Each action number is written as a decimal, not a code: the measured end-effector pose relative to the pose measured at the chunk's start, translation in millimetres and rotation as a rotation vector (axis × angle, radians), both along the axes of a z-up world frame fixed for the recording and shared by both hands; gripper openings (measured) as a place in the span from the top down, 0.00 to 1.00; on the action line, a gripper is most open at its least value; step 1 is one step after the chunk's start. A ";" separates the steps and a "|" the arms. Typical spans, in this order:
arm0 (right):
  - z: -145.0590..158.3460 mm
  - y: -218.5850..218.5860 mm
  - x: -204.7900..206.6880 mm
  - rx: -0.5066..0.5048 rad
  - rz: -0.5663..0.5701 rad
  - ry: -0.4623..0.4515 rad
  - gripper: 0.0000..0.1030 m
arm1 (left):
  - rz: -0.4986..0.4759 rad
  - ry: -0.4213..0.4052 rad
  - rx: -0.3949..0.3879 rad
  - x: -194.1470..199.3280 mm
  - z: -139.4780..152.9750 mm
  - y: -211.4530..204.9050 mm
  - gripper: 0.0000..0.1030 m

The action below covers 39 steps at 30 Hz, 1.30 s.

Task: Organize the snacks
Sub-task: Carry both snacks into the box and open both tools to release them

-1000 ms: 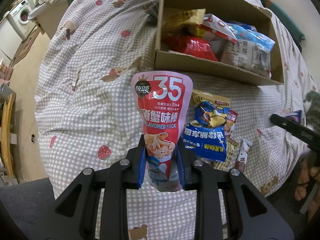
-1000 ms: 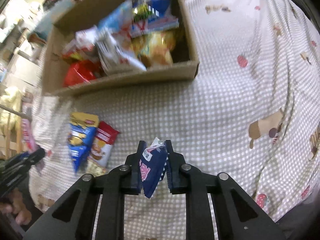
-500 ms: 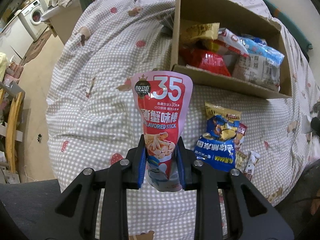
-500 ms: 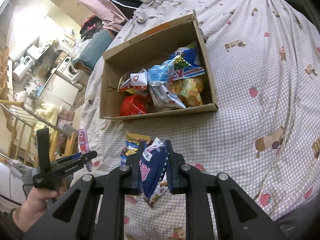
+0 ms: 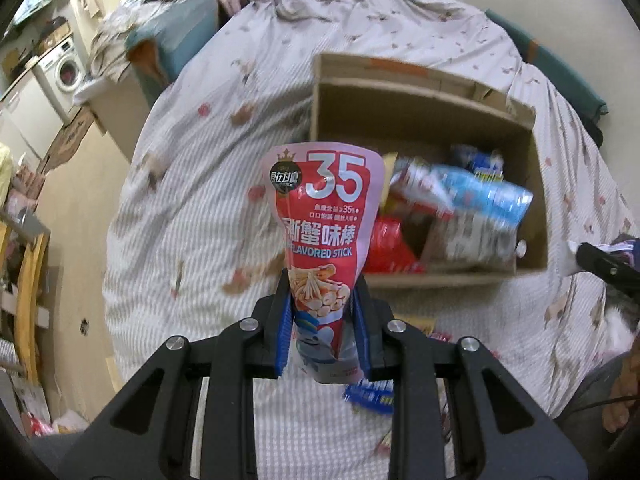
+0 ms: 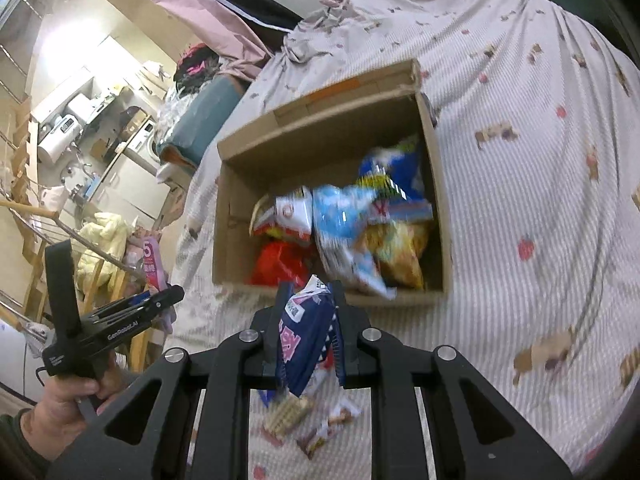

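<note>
Currently, left gripper: jaws clamped on 1 pink crab-stick pouch.
Right gripper: jaws clamped on 1 navy packet.
Cardboard box: holds snacks.

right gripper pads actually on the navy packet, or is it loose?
Touching. The right wrist view shows the right gripper with both jaws pressed against the navy packet, which is pinched narrow between them.

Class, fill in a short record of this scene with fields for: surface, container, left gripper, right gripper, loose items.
surface: bed cover, checked, with small printed motifs
container: open cardboard box on the cover, partly filled with snack packets
left gripper: shut on a pink and red snack pouch
right gripper: shut on a dark blue snack packet
loose items: small packets on the cover in front of the box
</note>
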State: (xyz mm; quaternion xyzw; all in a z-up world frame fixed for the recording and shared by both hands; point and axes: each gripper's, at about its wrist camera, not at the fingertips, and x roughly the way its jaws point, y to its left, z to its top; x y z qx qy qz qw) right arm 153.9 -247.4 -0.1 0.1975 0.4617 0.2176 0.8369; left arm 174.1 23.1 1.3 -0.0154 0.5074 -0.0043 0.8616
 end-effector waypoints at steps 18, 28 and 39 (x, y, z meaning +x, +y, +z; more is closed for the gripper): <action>-25.0 27.0 124.0 0.083 0.020 0.009 0.82 | -0.003 0.038 0.030 119.9 -10.4 -44.0 0.78; -46.9 27.4 135.6 0.087 0.031 0.049 0.82 | 0.023 0.083 0.063 143.8 -32.0 -55.1 0.78; -49.3 35.4 137.2 0.114 0.060 0.042 0.79 | 0.013 0.063 0.116 143.4 -31.5 -57.5 0.75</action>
